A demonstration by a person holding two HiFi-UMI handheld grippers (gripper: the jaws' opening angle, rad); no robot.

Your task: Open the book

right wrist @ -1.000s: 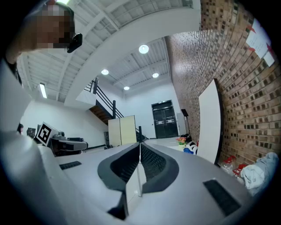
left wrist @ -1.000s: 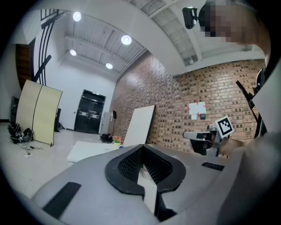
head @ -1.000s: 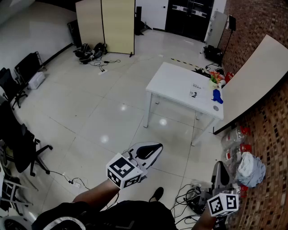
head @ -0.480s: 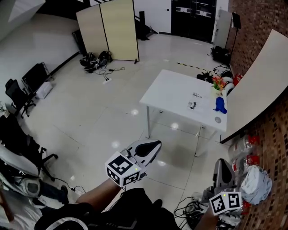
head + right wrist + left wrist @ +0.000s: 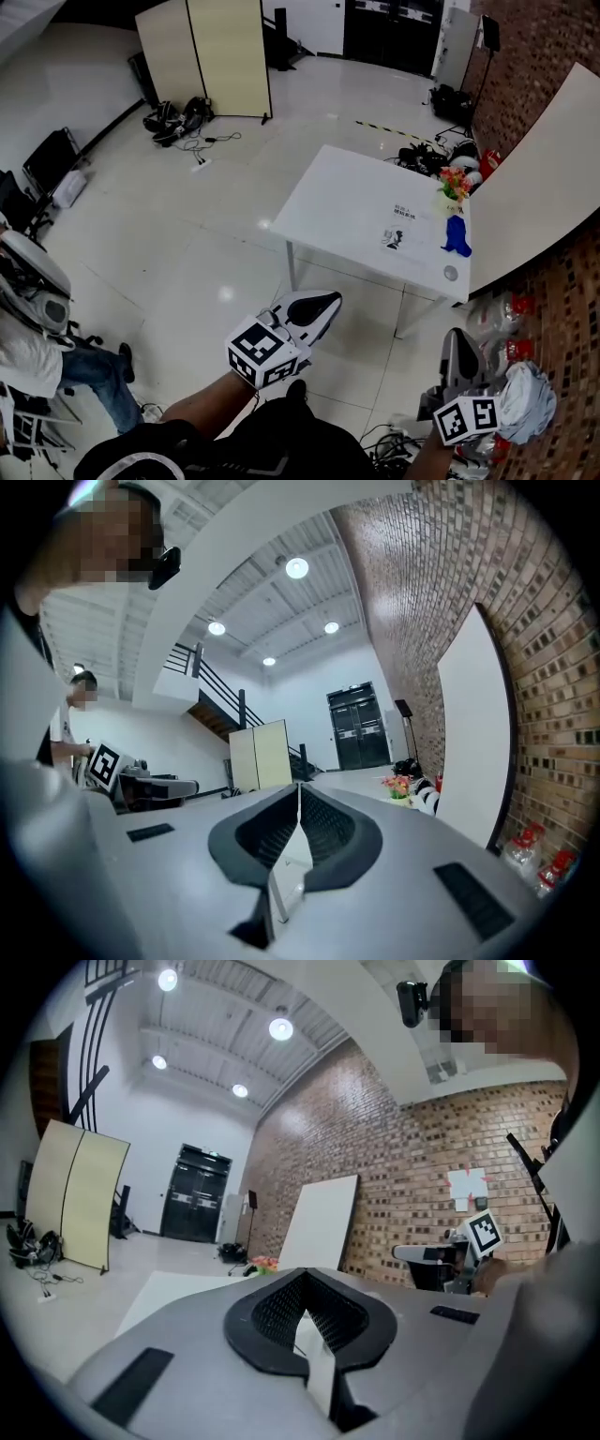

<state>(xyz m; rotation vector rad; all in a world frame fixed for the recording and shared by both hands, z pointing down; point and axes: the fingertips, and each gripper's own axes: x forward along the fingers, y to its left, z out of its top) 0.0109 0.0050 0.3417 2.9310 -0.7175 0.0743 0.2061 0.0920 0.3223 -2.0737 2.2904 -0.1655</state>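
Flat on the white table (image 5: 328, 202), toward its right end, the book (image 5: 398, 234), well ahead and roughly between left tool (image 5: 322, 304) and right tool (image 5: 458, 339), each clenched empty, neither clearly the nearer one.

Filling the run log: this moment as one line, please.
stage: pre-contact | left gripper: shut, empty | right gripper: shut, empty | book: flat on white table, untouched

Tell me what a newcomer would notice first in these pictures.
The white table stands out mid-floor, with a small book, a blue object and flowers near its right end. In the foreground, the left gripper and right gripper hang shut and empty, well short of it.
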